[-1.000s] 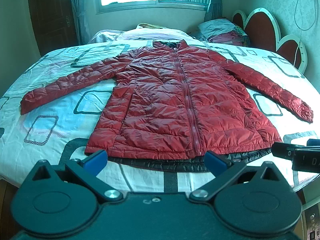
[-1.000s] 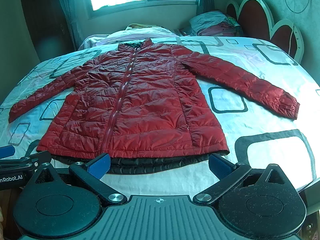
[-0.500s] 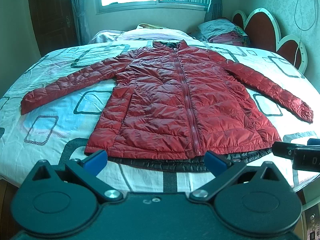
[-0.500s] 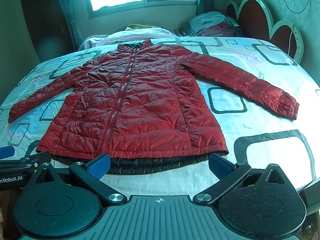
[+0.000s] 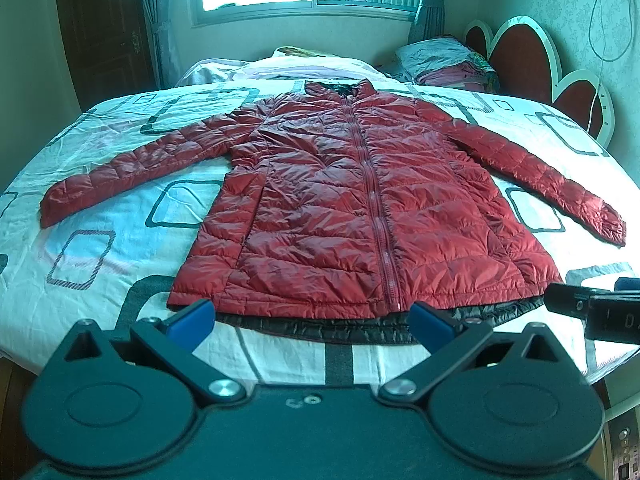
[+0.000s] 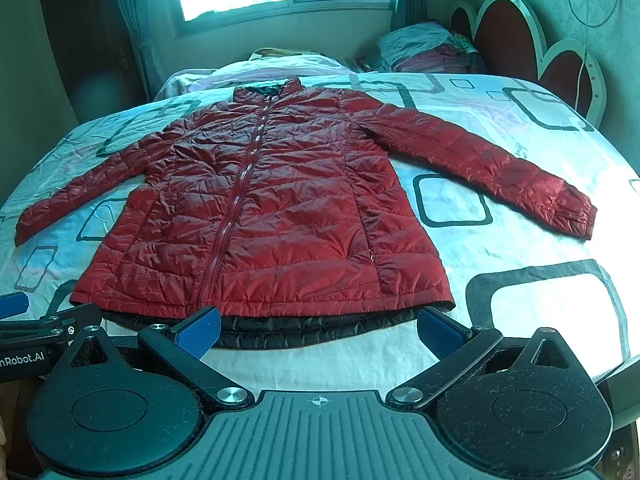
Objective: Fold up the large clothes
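While spread flat, zipped, on bed [image 5: 100, 280]: red puffer jacket [image 5: 340, 208] judged light, soft, slippery; best pinched at cuffs; left tongs [image 5: 310, 322], right tongs [image 6: 320, 330] both released, empty.

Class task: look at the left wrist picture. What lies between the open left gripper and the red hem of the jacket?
In the left wrist view, only the jacket's dark lining strip and bare bedsheet lie before the left gripper.
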